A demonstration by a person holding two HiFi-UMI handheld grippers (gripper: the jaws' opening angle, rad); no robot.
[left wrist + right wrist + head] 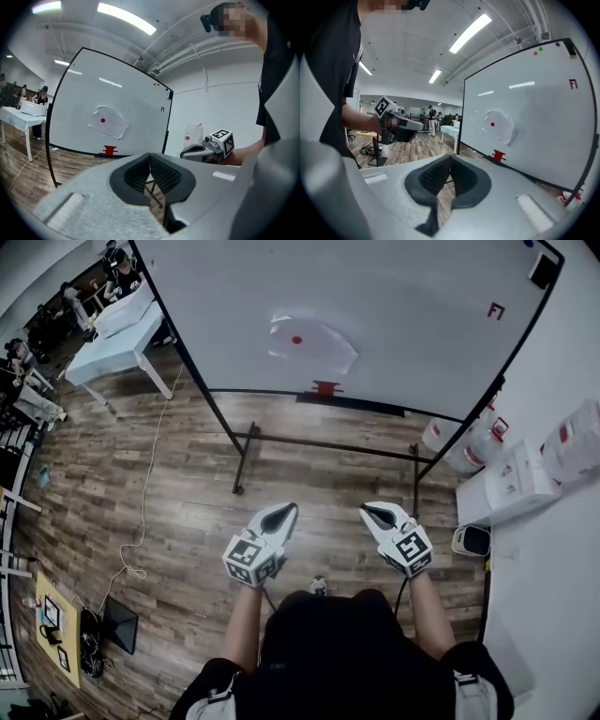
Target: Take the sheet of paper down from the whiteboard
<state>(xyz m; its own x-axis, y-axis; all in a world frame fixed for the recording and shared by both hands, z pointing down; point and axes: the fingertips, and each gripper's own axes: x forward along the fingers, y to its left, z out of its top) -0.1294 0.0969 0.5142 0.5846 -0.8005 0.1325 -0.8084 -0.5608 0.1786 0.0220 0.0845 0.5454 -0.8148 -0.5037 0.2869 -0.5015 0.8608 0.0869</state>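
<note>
A crumpled white sheet of paper (314,341) hangs on the whiteboard (394,296), pinned by a red round magnet (297,339). The sheet of paper (109,122) also shows in the left gripper view, and the sheet of paper (501,125) in the right gripper view. My left gripper (284,514) and right gripper (375,514) are both shut and empty, held side by side over the wood floor, well short of the board. Each points toward the board.
A red eraser-like piece (325,387) sits on the board's bottom ledge. The board's black stand legs (246,451) cross the floor ahead. White boxes and bags (511,479) line the right wall. A table with a light cloth (117,334) stands at the left, with people behind it.
</note>
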